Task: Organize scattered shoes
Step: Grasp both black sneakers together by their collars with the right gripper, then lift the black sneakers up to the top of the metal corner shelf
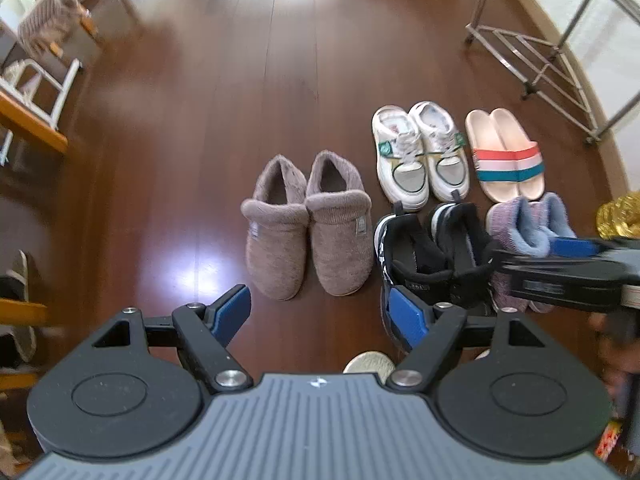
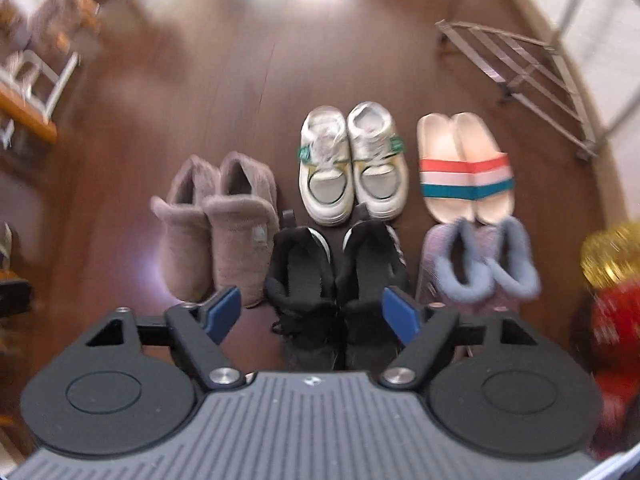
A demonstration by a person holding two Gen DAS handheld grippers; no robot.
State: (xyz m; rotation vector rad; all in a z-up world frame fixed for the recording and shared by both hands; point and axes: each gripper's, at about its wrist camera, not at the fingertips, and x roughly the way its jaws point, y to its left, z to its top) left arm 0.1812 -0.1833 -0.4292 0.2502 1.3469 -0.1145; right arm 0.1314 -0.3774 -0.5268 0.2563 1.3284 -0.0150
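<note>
Two claws, left claw (image 1: pixel 322 314) and right claw (image 2: pixel 310 314), are gaping empty above the floor (image 1: pixel 200 140); the right is hiding the black sneakers' (image 2: pixel 338 280) toes, their labels blurring unreadably.

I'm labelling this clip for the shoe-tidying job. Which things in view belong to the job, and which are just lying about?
Job:
brown slippers
white sneakers
striped slides
black sneakers
purple slippers
left gripper, open
right gripper, open

Lying about:
metal rack
chair
gold and red item
</note>
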